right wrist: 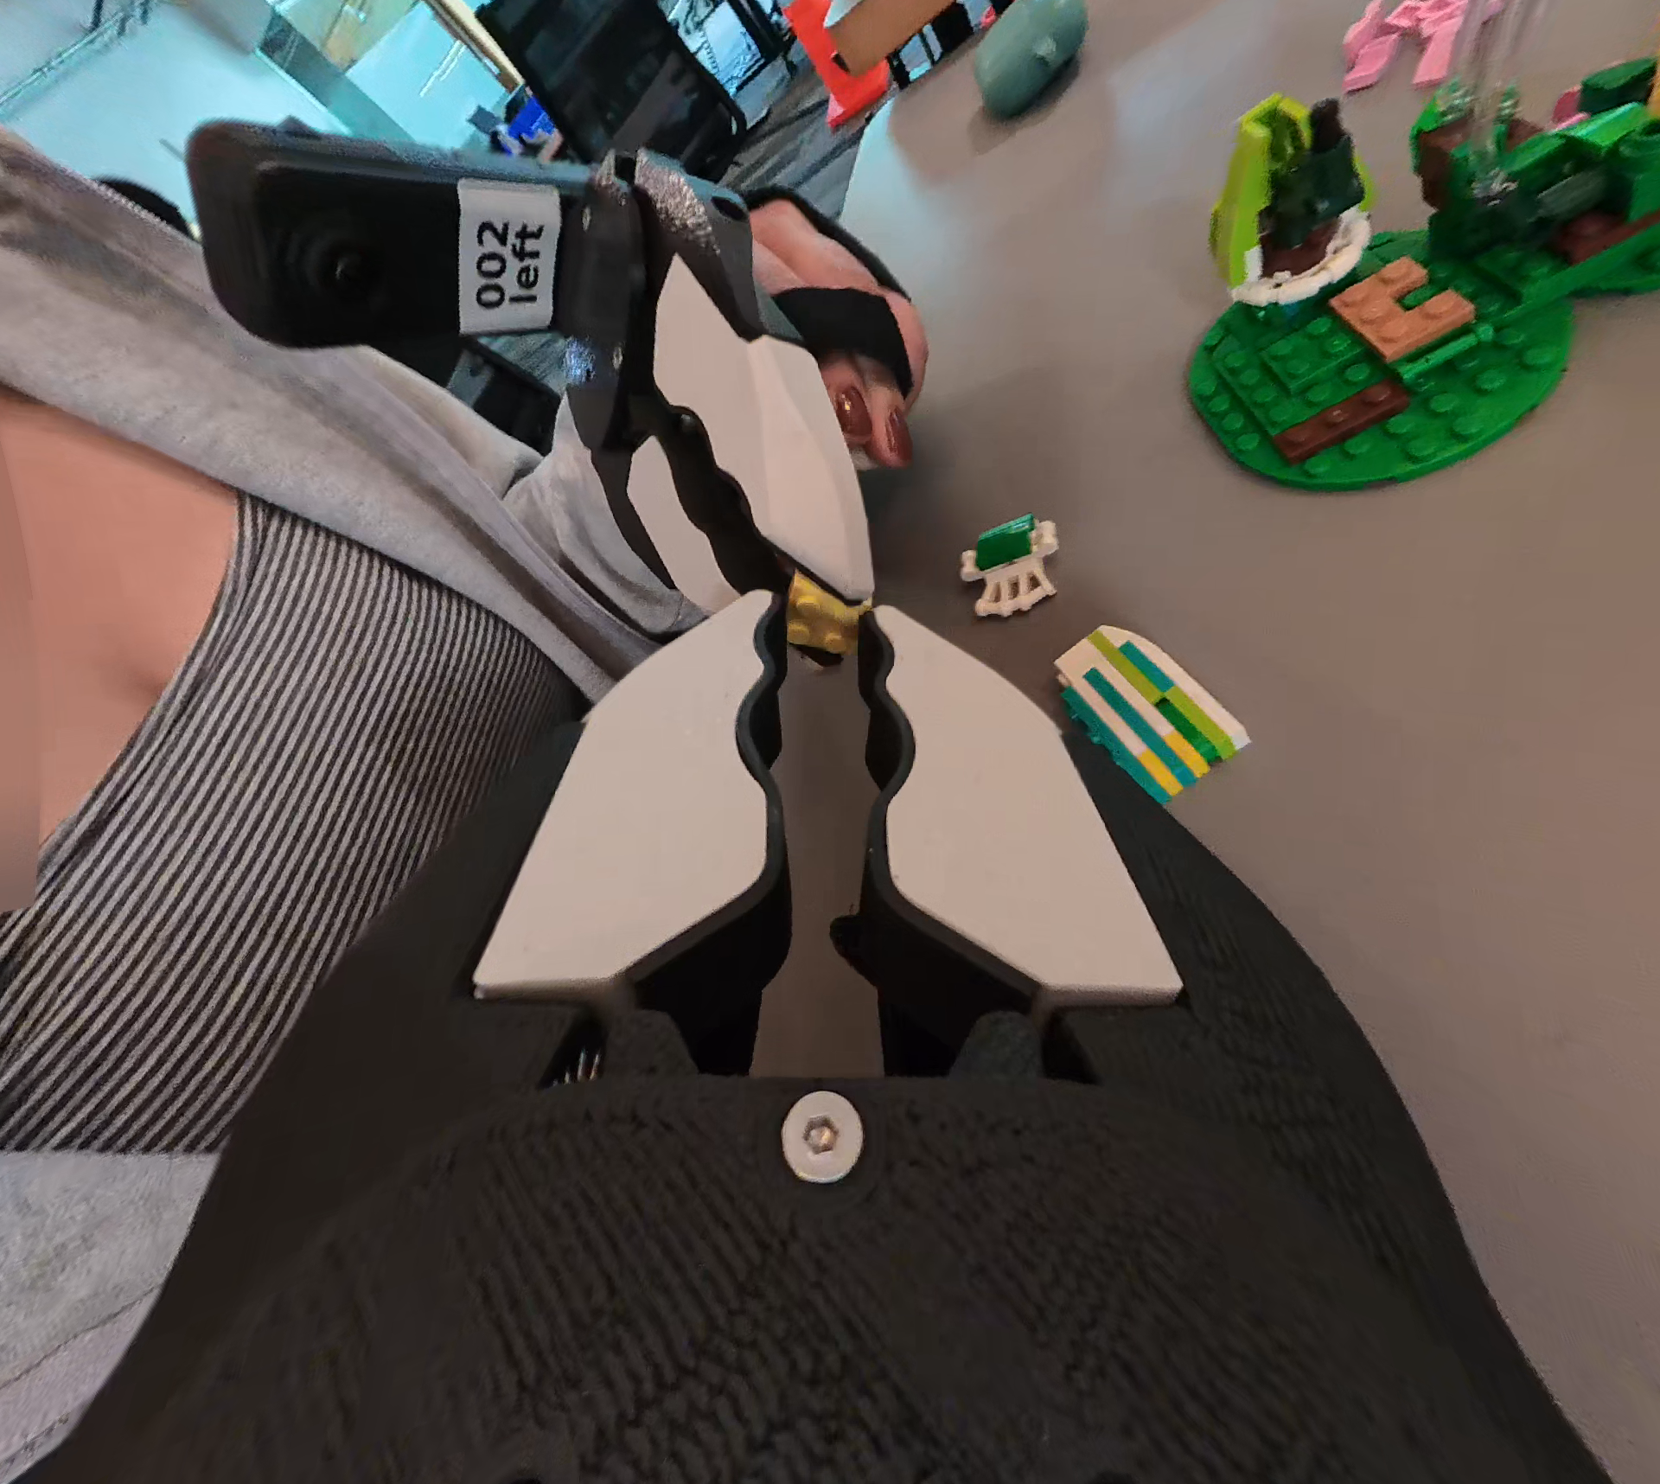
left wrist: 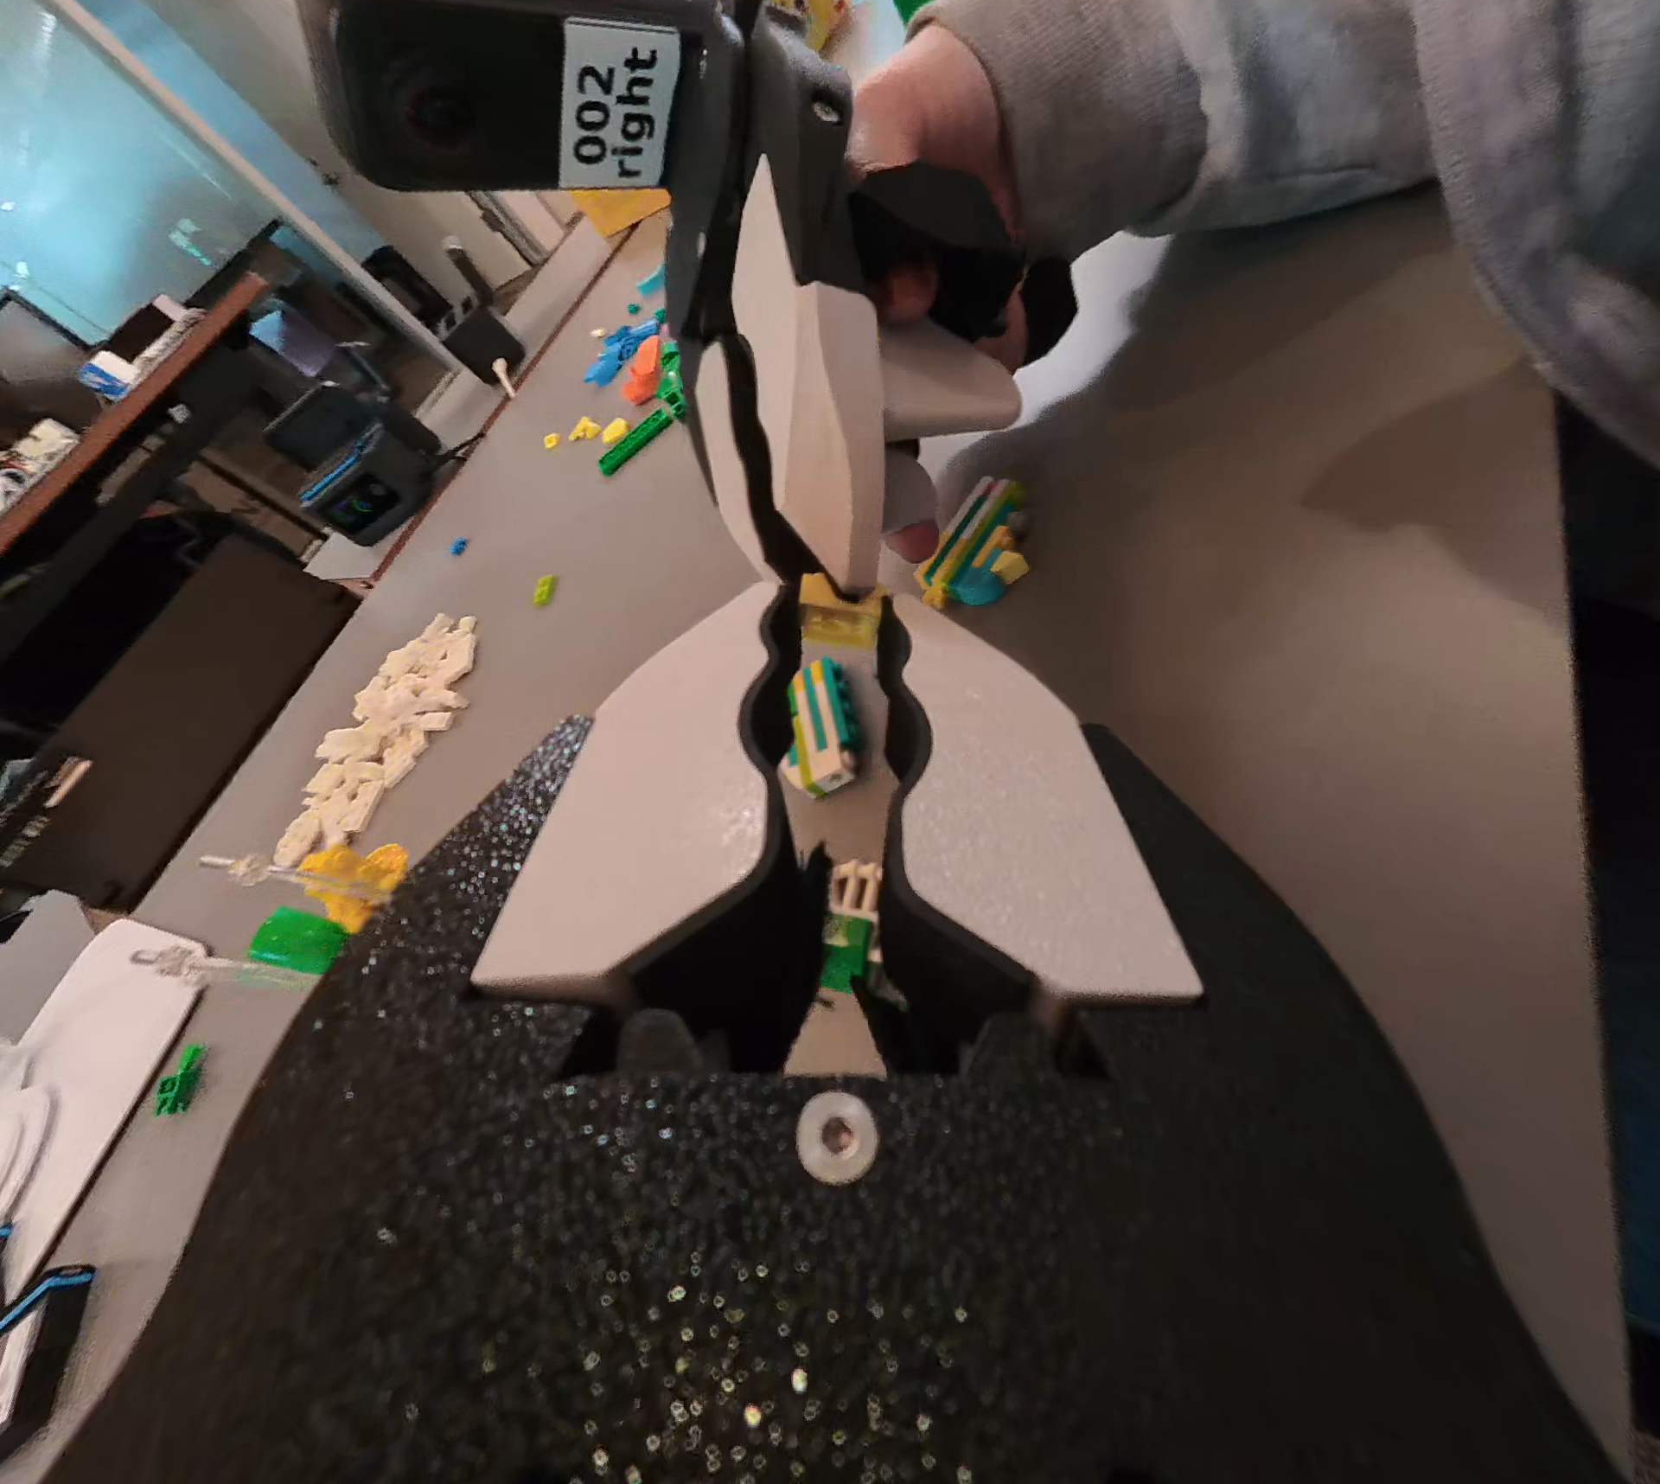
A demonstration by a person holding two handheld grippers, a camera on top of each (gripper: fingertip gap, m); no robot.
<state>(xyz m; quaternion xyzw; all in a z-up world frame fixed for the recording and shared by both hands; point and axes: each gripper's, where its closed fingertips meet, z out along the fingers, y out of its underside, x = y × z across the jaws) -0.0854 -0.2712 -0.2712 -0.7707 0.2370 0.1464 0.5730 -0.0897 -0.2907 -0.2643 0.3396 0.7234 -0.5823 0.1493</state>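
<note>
1. Clearly, one small yellow brick piece [left wrist: 840, 619] is pinched by both tools at once: the left hand-held gripper [left wrist: 840, 614] clamps it from below, the right hand-held gripper [right wrist: 822, 623] from the opposite side, tips nearly touching, above the tabletop [right wrist: 1347, 902].
2. A slip is judged likely; only tip edges are seated, so a twist or uneven pull could pop the piece loose.
3. A dropped piece could strike the striped build [right wrist: 1154, 713] or the white fence piece [right wrist: 1011, 565].
4. Farther off, the green baseplate model [right wrist: 1383, 354] sits well apart.
</note>
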